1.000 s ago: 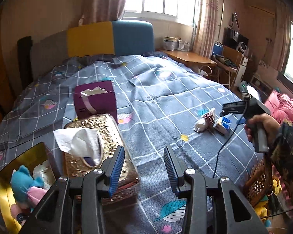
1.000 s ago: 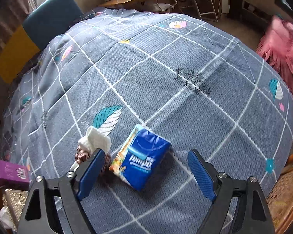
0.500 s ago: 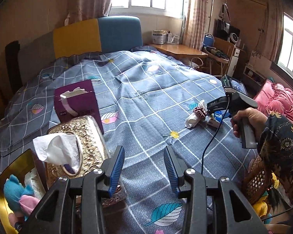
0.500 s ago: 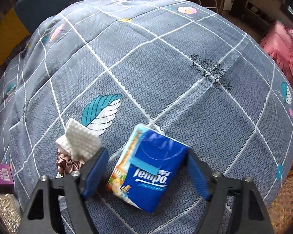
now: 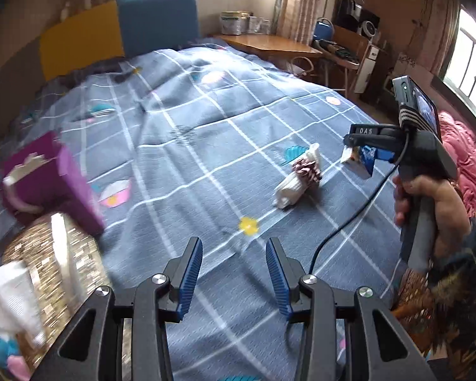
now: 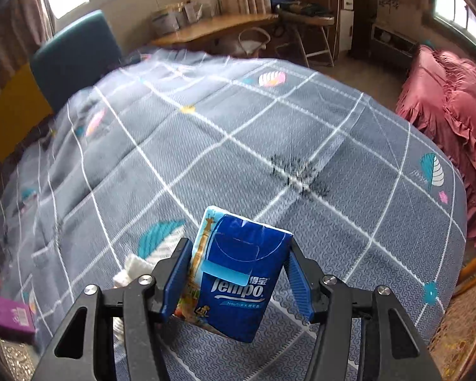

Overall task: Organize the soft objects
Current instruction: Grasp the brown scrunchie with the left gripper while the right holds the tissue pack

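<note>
Fingers (image 6: 174, 281) clamping upright tissue pack (image 6: 238, 273).

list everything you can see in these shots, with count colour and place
tissue pack: 1, blue, clamped in the right gripper, off the quilt
rolled cloth with scrunchie: 1, white and pink-brown, on the quilt
tissue box: 1, purple, left on the quilt
ornate tissue box: 1, gold, near left
plush toys: blurred, teal and pink, bottom left corner
quilt: 1, grey-blue checked, covers the bed
desk: 1, wooden, under the window
left gripper: black, blue pads, open, empty
right gripper: black, blue pads, jaws just closed on the tissue pack
hand: 1, holds the right gripper's handle
</note>
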Action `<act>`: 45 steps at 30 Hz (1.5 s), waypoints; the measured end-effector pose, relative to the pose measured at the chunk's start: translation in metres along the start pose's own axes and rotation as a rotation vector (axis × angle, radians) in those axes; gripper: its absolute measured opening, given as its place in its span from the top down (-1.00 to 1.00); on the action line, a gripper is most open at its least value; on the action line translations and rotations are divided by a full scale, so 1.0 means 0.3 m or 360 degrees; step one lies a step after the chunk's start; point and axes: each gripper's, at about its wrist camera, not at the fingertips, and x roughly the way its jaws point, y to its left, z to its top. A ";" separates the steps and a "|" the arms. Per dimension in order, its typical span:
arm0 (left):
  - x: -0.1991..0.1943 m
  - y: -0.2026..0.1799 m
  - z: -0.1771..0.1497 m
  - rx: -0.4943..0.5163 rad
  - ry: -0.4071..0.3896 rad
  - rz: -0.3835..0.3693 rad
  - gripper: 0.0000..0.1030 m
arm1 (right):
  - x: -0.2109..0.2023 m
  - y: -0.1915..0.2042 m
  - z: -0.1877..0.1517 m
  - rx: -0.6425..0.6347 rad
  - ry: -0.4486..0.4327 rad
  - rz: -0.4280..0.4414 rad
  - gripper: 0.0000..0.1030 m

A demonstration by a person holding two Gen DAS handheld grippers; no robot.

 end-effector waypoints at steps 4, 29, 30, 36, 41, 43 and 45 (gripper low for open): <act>0.131 -0.055 0.092 0.0057 0.0092 -0.0032 0.19 | 0.031 0.010 0.008 0.0022 0.0060 0.0094 -0.14; 0.520 -0.238 0.227 0.0382 0.0230 -0.0456 0.64 | 0.136 0.013 -0.012 0.0014 0.0296 0.0129 -0.15; 0.509 -0.227 0.221 0.0364 0.0212 -0.0445 0.65 | 0.141 0.017 -0.015 0.0002 0.0307 0.0128 -0.15; 0.444 -0.106 0.227 0.0084 0.0179 -0.0429 0.66 | 0.151 0.076 -0.034 -0.0135 0.0340 0.0132 -0.15; 0.402 -0.004 0.281 -0.0074 0.0138 -0.0270 0.73 | 0.153 0.163 -0.061 -0.0356 0.0343 0.0160 -0.15; 0.366 0.044 0.314 -0.0122 0.0087 -0.0203 0.74 | 0.156 0.209 -0.082 -0.0476 0.0359 0.0185 -0.15; 0.320 0.103 0.348 -0.0175 0.0039 -0.0122 0.74 | 0.171 0.255 -0.112 -0.0610 0.0399 0.0166 -0.15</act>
